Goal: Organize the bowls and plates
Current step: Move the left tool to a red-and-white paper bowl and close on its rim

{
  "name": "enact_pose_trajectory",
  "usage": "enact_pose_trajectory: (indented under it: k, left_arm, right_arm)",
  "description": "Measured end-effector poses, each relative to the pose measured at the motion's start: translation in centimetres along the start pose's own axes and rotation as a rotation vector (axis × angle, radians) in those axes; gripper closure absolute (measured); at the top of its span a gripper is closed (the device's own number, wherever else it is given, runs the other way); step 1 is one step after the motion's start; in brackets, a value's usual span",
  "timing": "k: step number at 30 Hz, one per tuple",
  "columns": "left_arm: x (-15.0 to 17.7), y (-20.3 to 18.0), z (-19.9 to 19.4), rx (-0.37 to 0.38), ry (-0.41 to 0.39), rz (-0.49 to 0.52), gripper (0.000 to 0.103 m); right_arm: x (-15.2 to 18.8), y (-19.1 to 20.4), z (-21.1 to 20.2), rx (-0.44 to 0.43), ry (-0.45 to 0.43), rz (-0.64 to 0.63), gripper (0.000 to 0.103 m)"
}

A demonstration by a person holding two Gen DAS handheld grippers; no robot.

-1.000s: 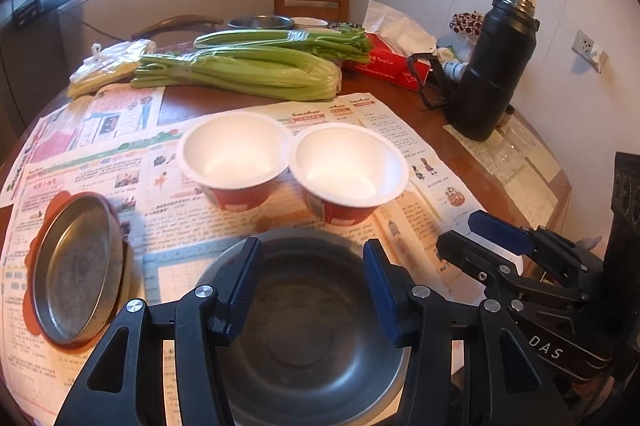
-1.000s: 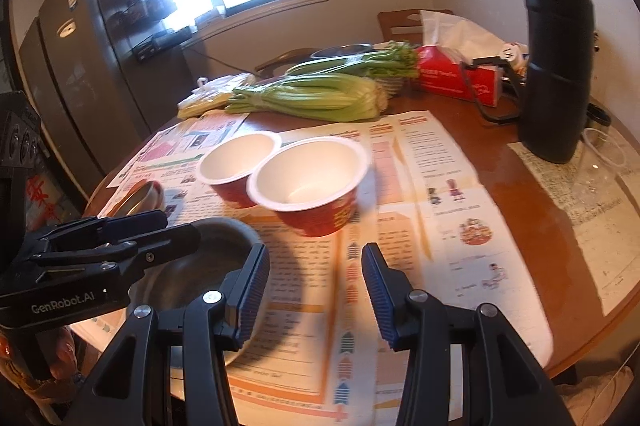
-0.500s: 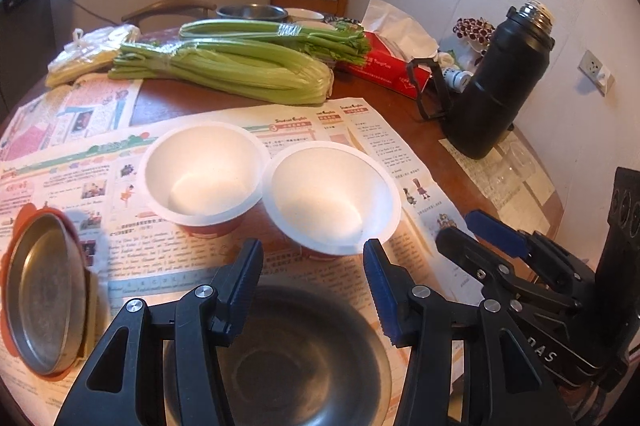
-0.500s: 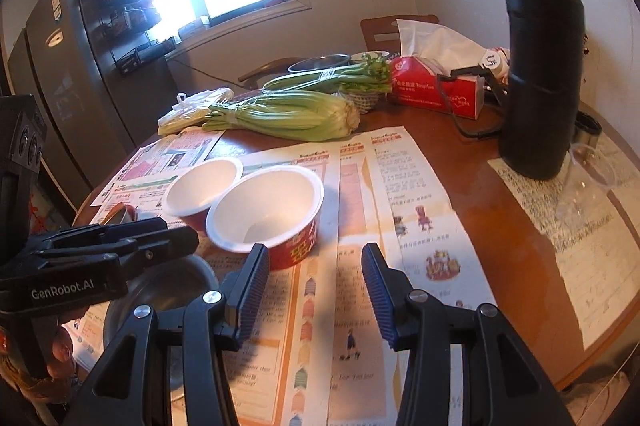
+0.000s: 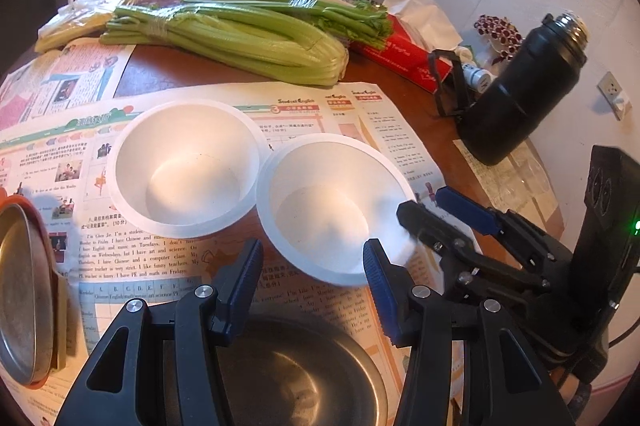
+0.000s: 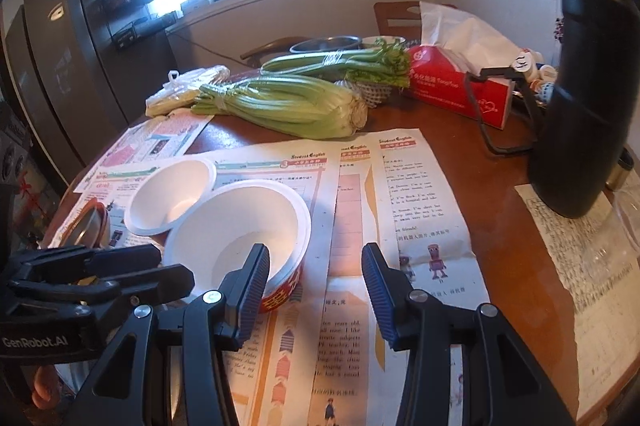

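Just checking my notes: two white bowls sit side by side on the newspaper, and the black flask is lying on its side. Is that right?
Not quite. The right wrist view shows the flask standing upright on the table. The two bowls do sit side by side on the newspaper.

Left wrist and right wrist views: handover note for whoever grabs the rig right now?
Left gripper: open, empty, between the steel bowl and the paper bowls.
Right gripper: open, empty, one finger over the near paper bowl rim.
Far paper bowl sits beside it on the newspaper; steel plate at the left.
Done: nothing stacked.
Left: probably nest the paper bowls, then group the steel pieces.
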State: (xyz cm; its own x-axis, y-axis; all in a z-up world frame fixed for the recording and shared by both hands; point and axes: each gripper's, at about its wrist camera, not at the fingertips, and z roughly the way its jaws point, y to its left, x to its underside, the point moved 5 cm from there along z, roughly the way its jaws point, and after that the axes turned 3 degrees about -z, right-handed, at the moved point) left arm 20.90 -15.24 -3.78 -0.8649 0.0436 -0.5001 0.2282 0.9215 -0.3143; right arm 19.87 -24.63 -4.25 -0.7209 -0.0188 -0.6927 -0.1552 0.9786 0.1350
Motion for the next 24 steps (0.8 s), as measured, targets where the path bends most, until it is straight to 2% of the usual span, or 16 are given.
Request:
enact_pose_trajectory:
  k: [14,16,19,24]
  left_arm:
    - [-0.6,0.0,2.0,0.004,0.032,-0.028,0.050]
    - [-0.5,-0.1,2.3,0.003,0.037,-0.026,0.058]
    - [-0.5,-0.1,2.5,-0.002,0.035,-0.019,0.065]
    - [-0.6,0.2,2.7,0.000,0.032,-0.023,0.069]
  right_arm:
    - [0.8,1.7,2.0,-0.095,0.047,-0.062,0.055]
    - [1.0,1.9,2.0,-0.104,0.046,-0.063,0.055]
    - [1.2,2.1,2.0,-0.103,0.042,-0.069,0.055]
    - [1.3,2.8,1.5,-0.113,0.027,-0.093,0.055]
